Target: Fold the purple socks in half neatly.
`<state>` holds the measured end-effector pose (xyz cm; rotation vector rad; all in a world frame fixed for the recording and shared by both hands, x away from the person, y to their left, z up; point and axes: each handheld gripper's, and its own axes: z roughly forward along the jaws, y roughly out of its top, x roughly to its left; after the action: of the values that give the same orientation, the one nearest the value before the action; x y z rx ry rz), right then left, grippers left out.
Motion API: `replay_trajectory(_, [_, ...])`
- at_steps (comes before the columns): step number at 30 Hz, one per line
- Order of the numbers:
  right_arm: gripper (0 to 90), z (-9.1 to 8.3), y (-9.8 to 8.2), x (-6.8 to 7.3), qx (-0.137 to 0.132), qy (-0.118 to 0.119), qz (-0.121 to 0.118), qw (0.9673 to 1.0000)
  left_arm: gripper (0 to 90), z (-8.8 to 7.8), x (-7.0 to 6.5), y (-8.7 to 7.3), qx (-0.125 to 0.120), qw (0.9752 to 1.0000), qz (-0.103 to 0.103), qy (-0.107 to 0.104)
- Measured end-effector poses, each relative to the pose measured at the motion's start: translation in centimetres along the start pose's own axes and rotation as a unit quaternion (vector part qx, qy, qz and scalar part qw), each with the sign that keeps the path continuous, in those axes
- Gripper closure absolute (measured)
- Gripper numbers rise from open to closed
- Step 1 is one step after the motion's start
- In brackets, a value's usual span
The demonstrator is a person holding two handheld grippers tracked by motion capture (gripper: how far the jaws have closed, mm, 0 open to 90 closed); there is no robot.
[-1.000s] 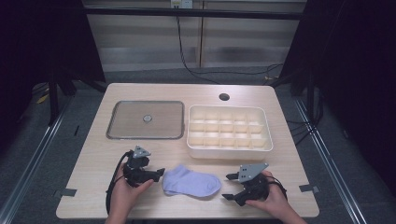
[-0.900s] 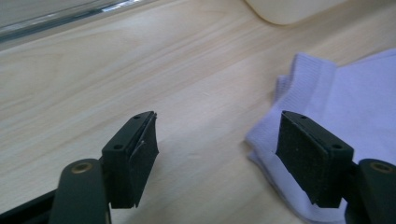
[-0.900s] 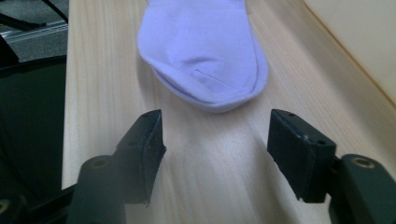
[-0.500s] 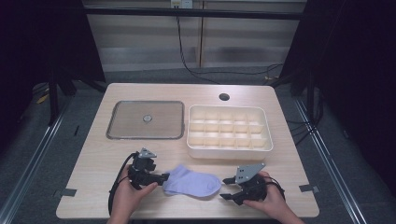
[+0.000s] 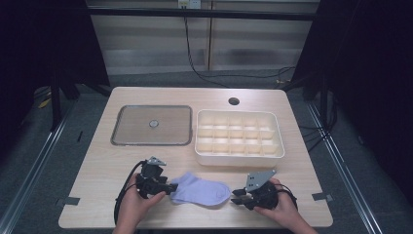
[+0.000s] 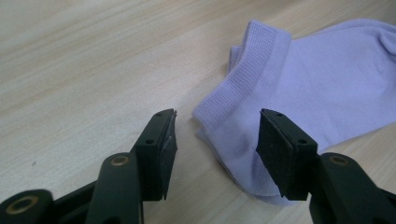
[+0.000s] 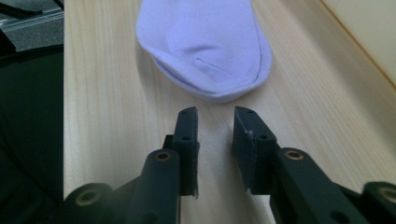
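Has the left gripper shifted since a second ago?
Yes. The left gripper slid toward the sock, away from the table's left edge, and its fingers have just been closing around the cuff.

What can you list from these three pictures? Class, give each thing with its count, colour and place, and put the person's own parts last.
Pale wooden table: one, light wood, carries everything.
Lilac ankle sock: one, pale purple, flat at the near edge between the grippers.
Cream plastic divider tray: one, cream, many small compartments, right of centre.
Flat grey square lid: one, grey with a small round knob, left of the tray.
Round cable hole: one, dark, far edge.
Left gripper: one, black, jaws just closing, open around the sock's cuff.
Right gripper: one, black, jaws just closing, nothing between them, short of the sock's toe.
Hands: two, one holding each gripper.
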<state>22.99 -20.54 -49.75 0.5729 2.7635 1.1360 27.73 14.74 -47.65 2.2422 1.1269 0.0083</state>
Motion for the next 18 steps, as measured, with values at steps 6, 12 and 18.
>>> replay_trajectory(6, [76.9,0.05,0.16,0.18,0.005,0.001,-0.004,1.0000,51.5,0.35,0.03,0.18,0.017,0.9998,-0.006,0.002])
replay_trajectory(12, [79.7,0.08,0.21,0.24,0.007,0.002,0.003,1.0000,54.7,0.51,-0.05,0.28,0.023,0.9997,-0.011,-0.001])
replay_trajectory(18, [81.3,0.12,0.24,0.29,0.007,0.003,0.001,1.0000,60.5,0.53,0.00,0.30,0.023,0.9995,-0.021,0.000])
